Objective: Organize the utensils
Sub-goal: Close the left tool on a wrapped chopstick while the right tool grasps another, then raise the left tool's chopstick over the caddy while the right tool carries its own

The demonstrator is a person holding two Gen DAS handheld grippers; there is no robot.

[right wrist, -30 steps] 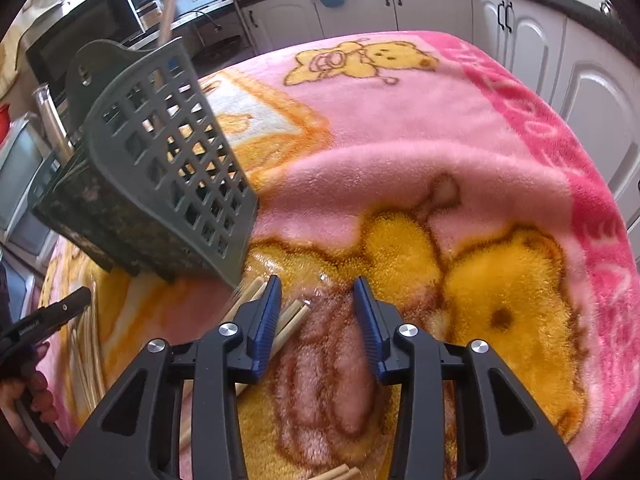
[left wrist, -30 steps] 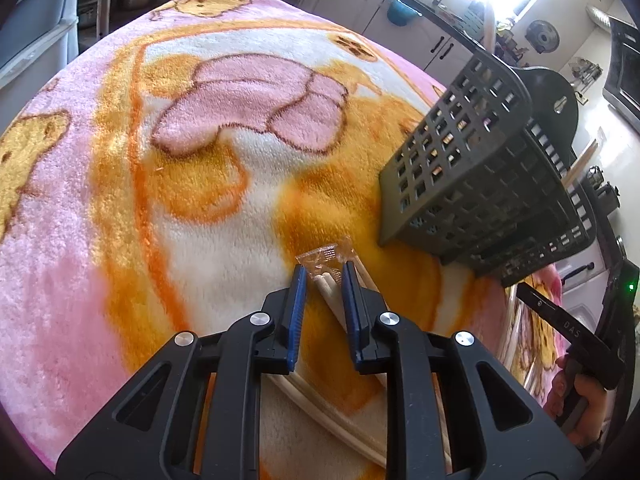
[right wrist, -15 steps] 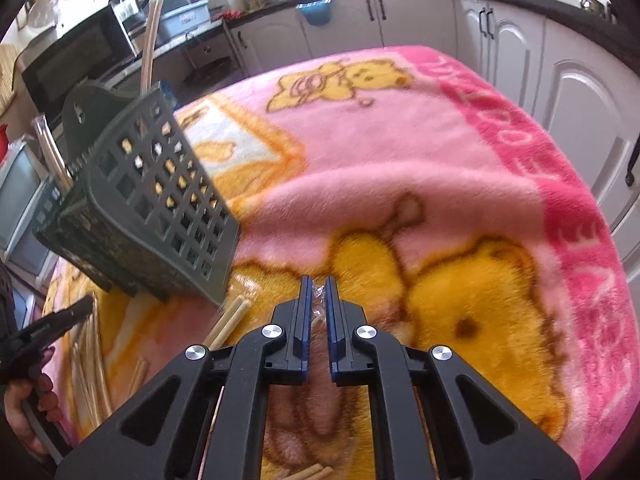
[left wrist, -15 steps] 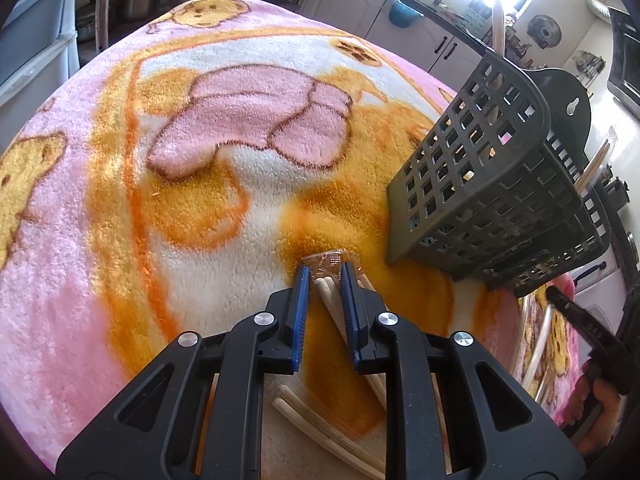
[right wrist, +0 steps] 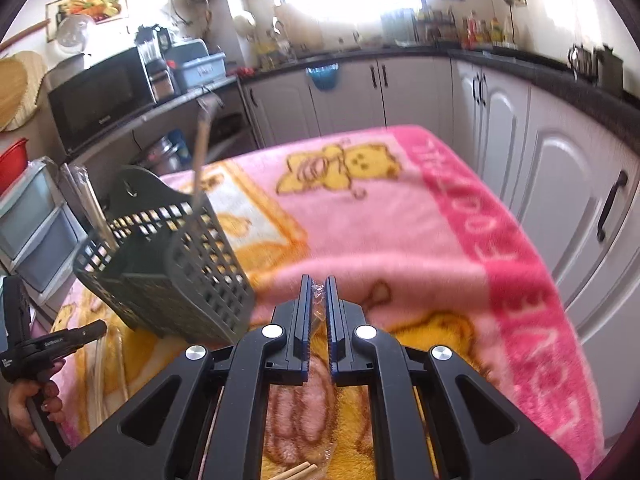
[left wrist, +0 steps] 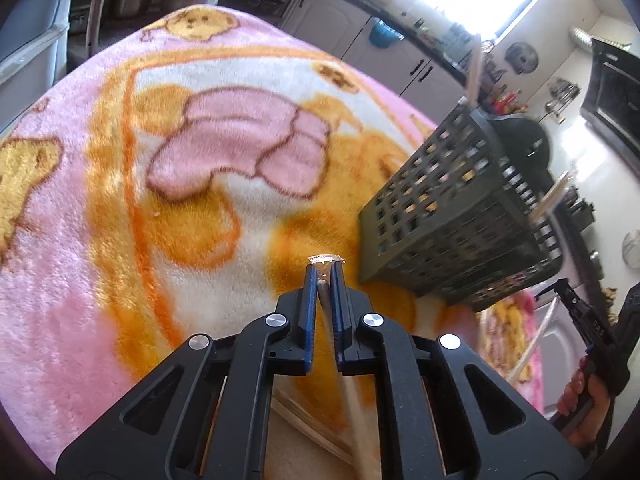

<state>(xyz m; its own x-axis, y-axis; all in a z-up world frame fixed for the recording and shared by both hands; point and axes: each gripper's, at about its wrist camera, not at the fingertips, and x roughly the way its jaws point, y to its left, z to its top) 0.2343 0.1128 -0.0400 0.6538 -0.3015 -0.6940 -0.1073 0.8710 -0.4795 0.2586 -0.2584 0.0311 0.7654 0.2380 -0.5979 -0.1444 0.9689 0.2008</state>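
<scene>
Two handheld grippers each pinch wrapped chopsticks above a pink blanket-covered surface (left wrist: 72, 300).
Left gripper (left wrist: 323, 276) fingers clamp one wrapped pair (left wrist: 325, 259); right gripper (right wrist: 318, 292) fingers clamp another (right wrist: 319, 291). The dark slotted utensil basket (left wrist: 452, 220) leans nearby, holding more chopsticks.

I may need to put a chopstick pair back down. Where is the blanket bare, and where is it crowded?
Bare: the wide blanket stretch left of the utensil basket in the left wrist view, and the pink part between basket and cabinets in the right wrist view. Crowded: the near edge, where loose chopsticks lie beneath the grippers, and beside the basket.
</scene>
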